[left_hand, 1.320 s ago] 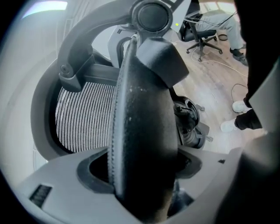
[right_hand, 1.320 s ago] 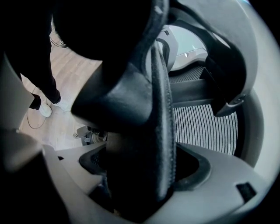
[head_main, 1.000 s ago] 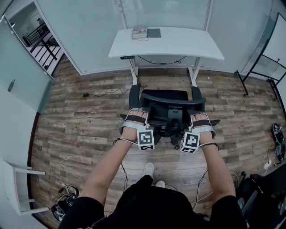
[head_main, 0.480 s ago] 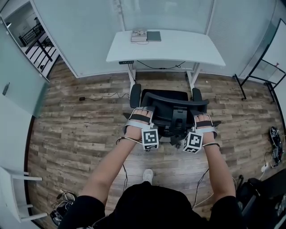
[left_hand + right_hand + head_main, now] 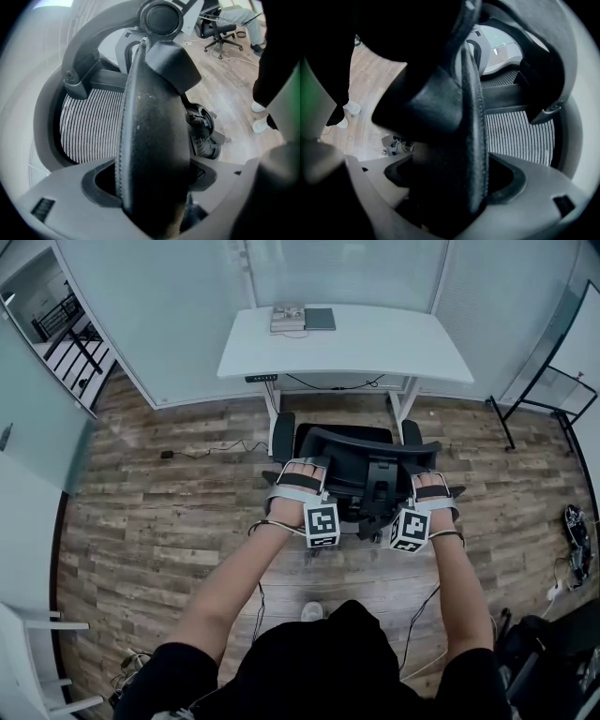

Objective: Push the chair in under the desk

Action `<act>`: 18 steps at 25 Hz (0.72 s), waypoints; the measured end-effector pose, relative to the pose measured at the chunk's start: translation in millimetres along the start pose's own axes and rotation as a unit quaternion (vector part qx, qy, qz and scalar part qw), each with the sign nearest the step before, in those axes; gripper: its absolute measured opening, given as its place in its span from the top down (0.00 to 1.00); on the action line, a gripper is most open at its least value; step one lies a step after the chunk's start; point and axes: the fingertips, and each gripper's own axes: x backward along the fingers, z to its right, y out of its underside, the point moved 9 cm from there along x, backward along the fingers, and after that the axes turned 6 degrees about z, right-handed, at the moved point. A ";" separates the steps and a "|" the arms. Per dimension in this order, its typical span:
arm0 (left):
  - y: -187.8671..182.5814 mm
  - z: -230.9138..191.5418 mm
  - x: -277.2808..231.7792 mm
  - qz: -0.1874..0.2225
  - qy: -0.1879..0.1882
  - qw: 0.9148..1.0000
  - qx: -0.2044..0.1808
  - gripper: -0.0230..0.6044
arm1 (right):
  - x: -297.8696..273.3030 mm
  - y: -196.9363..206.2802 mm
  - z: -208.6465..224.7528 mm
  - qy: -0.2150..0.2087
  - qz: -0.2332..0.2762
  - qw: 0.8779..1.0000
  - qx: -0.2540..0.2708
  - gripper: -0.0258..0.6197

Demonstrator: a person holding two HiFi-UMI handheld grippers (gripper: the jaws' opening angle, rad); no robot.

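Observation:
A black mesh office chair (image 5: 370, 442) stands on the wood floor just in front of the white desk (image 5: 375, 338), its seat near the desk legs. My left gripper (image 5: 302, 468) is at the left side of the backrest. Its jaws straddle the padded black backrest rim (image 5: 150, 140), which fills the gap. My right gripper (image 5: 429, 482) grips the right side the same way, around the rim (image 5: 464, 154). Grey mesh (image 5: 91, 122) shows beyond the left jaws, and mesh (image 5: 520, 136) beyond the right.
Two flat books (image 5: 302, 318) lie at the desk's back edge. A cable with an adapter (image 5: 202, 448) trails on the floor to the left. A black stand (image 5: 553, 381) is at the right wall, with cables (image 5: 577, 540) below it. My shoe (image 5: 312, 612) is behind the chair.
The chair and both grippers have moved together toward the desk. The seat's front now sits closer to the desk legs. Both grips look unchanged.

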 end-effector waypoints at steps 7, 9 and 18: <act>8.8 -18.7 -29.1 0.003 -0.002 1.000 -0.005 0.36 | -30.1 9.8 19.3 0.001 0.001 1.000 0.000 0.32; 15.2 -24.7 -39.0 0.003 -0.001 1.000 -0.005 0.36 | -41.0 9.7 24.9 -0.001 -0.001 1.000 -0.002 0.32; 37.1 -53.1 -84.9 -0.007 0.005 1.000 0.002 0.36 | -91.5 17.2 54.5 -0.001 0.004 1.000 -0.001 0.31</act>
